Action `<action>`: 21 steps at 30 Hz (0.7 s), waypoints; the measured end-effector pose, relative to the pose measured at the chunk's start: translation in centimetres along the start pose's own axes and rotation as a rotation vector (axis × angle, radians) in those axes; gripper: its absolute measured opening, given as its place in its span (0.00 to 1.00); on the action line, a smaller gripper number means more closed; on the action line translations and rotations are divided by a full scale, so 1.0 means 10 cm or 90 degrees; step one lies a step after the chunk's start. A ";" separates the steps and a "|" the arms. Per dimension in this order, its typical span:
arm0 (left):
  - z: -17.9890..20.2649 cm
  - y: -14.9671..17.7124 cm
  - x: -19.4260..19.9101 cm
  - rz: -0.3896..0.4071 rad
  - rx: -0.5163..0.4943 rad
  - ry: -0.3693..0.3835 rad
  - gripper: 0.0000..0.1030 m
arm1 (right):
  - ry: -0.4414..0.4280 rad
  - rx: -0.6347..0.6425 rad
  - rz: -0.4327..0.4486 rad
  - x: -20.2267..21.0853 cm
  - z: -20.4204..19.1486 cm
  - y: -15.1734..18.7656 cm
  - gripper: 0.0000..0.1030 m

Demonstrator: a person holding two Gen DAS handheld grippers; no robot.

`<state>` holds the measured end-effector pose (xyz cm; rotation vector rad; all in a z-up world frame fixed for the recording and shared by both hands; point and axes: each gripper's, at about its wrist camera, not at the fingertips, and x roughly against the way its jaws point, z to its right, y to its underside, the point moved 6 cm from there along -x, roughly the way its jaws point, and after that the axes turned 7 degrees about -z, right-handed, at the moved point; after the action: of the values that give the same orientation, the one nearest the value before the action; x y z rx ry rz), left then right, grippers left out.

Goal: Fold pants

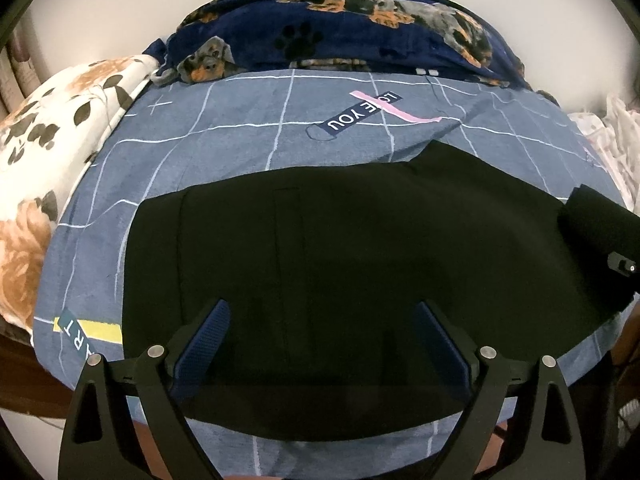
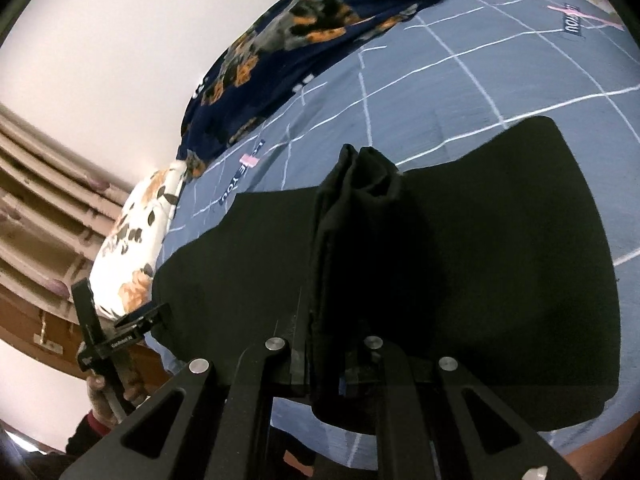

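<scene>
Where pants (image 1: 340, 248) lie, blanket (image 1: 360, 24), pillow (image 1: 52, 128) beside.

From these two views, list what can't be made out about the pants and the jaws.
- Pants, left wrist view: seams and folds barely readable; the black cloth is too dark.
- Pants' right end, left wrist view: cut off by the picture's edge.
- Right gripper, right wrist view: the pinched cloth hides its pads.
- Left gripper: open over the pants; contact with the cloth can't be told.
</scene>
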<state>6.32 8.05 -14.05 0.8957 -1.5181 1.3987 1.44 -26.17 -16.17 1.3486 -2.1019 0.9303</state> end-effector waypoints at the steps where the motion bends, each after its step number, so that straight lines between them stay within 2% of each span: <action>1: 0.00 0.00 0.00 0.000 0.000 0.000 0.91 | 0.006 0.006 -0.002 -0.02 -0.02 0.01 0.11; 14: 0.05 0.02 -0.03 -0.008 -0.015 -0.001 0.91 | 0.017 0.038 -0.033 -0.24 -0.20 0.08 0.13; 17: 0.06 0.03 -0.04 -0.012 -0.016 0.000 0.91 | 0.019 0.043 -0.039 -0.29 -0.24 0.11 0.17; 21: 0.07 0.03 -0.04 -0.013 -0.019 0.000 0.91 | 0.019 0.051 -0.044 -0.34 -0.30 0.13 0.27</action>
<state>6.09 7.41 -14.56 0.8906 -1.5213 1.3579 1.71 -21.56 -16.93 1.4284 -2.0021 1.0104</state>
